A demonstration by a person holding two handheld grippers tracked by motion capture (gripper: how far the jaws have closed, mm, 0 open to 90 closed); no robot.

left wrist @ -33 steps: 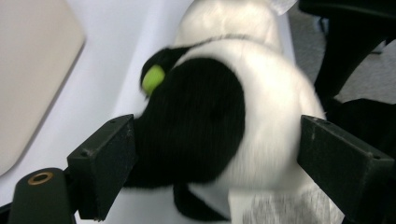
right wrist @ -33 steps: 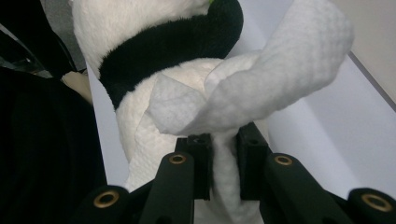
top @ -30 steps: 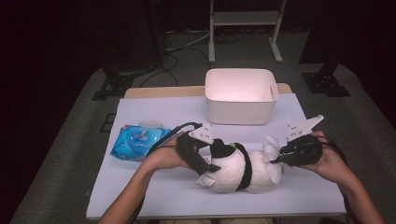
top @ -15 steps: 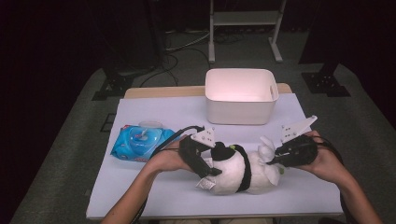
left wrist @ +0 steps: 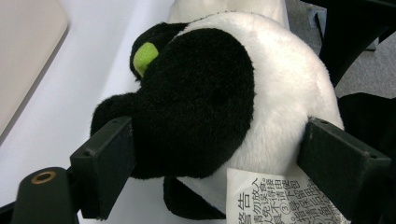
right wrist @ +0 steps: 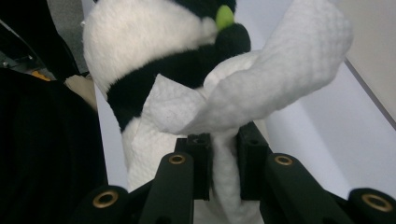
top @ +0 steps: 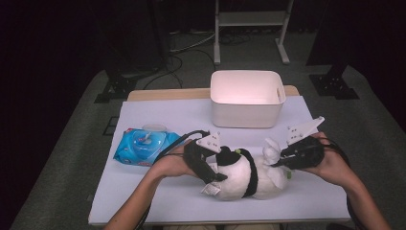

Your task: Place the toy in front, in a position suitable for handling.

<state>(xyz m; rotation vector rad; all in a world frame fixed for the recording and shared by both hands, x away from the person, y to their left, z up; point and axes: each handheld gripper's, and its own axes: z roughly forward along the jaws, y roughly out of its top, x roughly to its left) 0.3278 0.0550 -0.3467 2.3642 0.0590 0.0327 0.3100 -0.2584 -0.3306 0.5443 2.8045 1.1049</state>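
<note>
Beyond both grippers the white bin (top: pixel 247 98) looks empty, though its floor is partly hidden. Between them lies the panda plush (top: pixel 244 175), clamped wide by the left gripper (top: pixel 214 176); the right gripper (top: pixel 276 164) pinches a white wipe (right wrist: pixel 261 88) against it

One stuffed panda (top: pixel 244 175) lies near the front middle of the table. One white wipe (right wrist: pixel 261 88) is against its right side. One blue pack of wipes (top: pixel 143 146) sits at the left. One white bin (top: pixel 246 98) stands at the far side, right of middle. Two grippers work here: the left gripper (top: pixel 210 165) and the right gripper (top: pixel 280 163).
</note>
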